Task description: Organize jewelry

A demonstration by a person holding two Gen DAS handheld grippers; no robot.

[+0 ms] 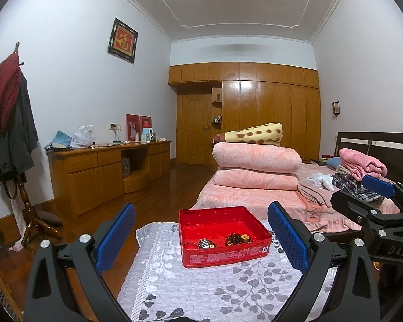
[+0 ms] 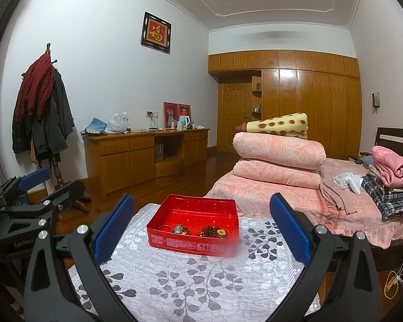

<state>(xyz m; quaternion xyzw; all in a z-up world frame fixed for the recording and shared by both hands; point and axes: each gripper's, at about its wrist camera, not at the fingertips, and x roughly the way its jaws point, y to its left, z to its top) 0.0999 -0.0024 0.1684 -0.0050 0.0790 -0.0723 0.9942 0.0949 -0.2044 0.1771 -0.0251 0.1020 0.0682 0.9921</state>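
Observation:
A red open tin [image 1: 223, 256] [image 2: 193, 245] stands on a table with a grey leaf-patterned cloth [image 1: 201, 289] [image 2: 201, 281]. Inside lie a silver watch [image 1: 205, 243] [image 2: 177, 229], a brown bead bracelet with a gold tag [image 1: 239, 239] [image 2: 212, 233] and a ring-shaped piece at the left [image 1: 191, 245] [image 2: 164, 228]. My left gripper [image 1: 201, 238] is open, its blue pads wide apart, the tin just ahead between them. My right gripper [image 2: 201, 228] is also open and empty, held before the tin. Each view shows the other gripper off to the side.
A bed [image 1: 255, 198] with stacked pink quilts [image 1: 255, 166] and folded clothes [image 2: 389, 187] lies beyond the table to the right. A wooden dresser [image 1: 107, 171] lines the left wall, a coat stand [image 1: 16, 123] beside it. Wooden wardrobes [image 1: 268, 112] fill the far wall.

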